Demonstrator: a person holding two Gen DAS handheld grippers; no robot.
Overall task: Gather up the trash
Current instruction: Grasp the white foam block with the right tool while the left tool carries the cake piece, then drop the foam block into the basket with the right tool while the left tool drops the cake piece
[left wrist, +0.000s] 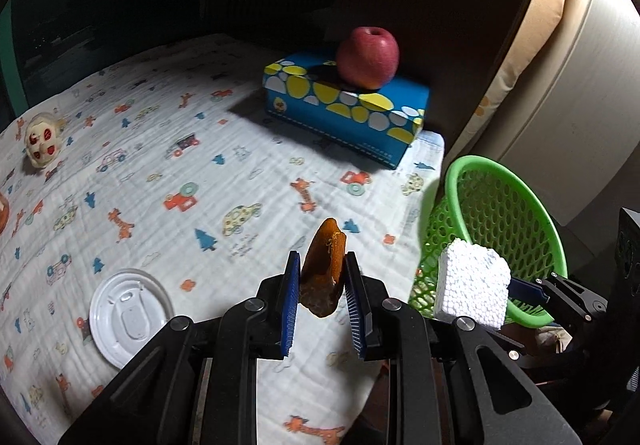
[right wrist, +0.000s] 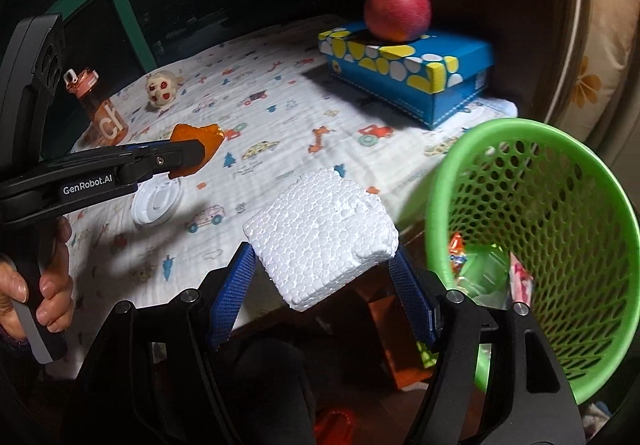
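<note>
My left gripper [left wrist: 322,258] is shut on a brownish-orange piece of peel [left wrist: 325,273], held above the printed cloth; in the right wrist view the same peel [right wrist: 200,139] sticks out of the left gripper [right wrist: 191,154] at the left. A white foam block [right wrist: 320,233] is pinched between the blue pads of my right gripper [right wrist: 322,254], near the table's edge and just left of the green basket [right wrist: 520,125]. The left wrist view shows the foam block [left wrist: 472,285] in front of the basket's rim [left wrist: 500,173]. A white plastic lid [left wrist: 128,313] lies flat on the cloth.
A red apple [left wrist: 368,57] rests on a blue patterned tissue box [left wrist: 348,113] at the back. A small toy [left wrist: 40,141] and an orange bottle [right wrist: 100,109] stand at the far left. Wrappers [right wrist: 480,265] lie in the basket. A hand [right wrist: 52,285] grips the left handle.
</note>
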